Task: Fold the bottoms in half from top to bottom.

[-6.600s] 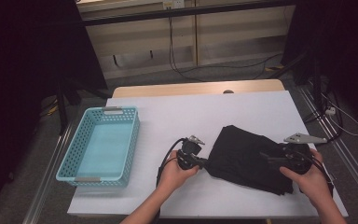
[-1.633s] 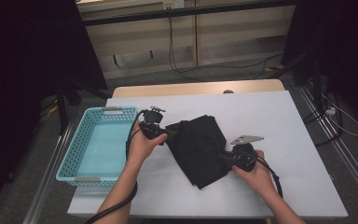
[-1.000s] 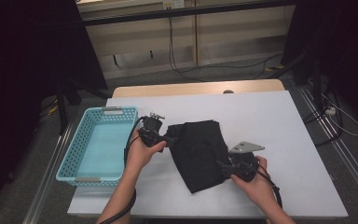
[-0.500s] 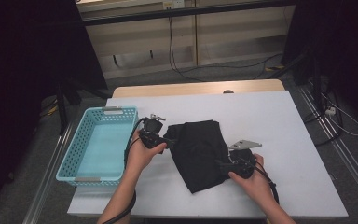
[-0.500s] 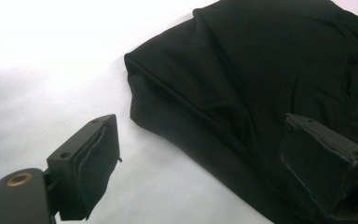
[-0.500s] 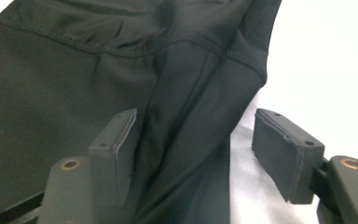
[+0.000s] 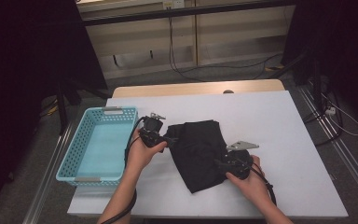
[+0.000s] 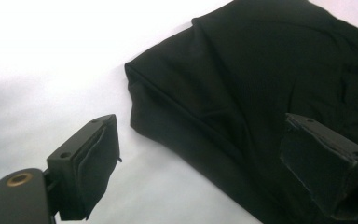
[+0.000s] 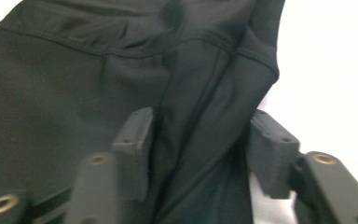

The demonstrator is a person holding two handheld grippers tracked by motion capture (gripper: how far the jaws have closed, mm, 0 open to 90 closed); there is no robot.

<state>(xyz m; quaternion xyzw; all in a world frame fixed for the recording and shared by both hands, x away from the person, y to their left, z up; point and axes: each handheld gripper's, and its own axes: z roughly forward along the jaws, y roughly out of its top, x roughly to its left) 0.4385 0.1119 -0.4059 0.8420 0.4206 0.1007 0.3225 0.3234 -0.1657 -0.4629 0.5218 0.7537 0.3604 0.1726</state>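
Black garment [image 7: 198, 154] folded, on counter [image 7: 279, 121] | my left tongs [image 8: 205, 154] gape, empty | my right tongs [image 9: 198, 154] closing on fold, grip uncertain | basket [image 7: 65, 165] transfer left

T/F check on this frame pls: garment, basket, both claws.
1. The black garment lies folded on the white table. True.
2. The turquoise basket holds the garment. False: the basket is empty; the garment lies to its right.
3. The left claw stands open, one pad over bare table, the other over the cloth. True.
4. The right claw has a fold of the garment between its pads. True; its jaws have just been closing.
5. The basket stands at the table's right edge. False: it stands at the left edge.
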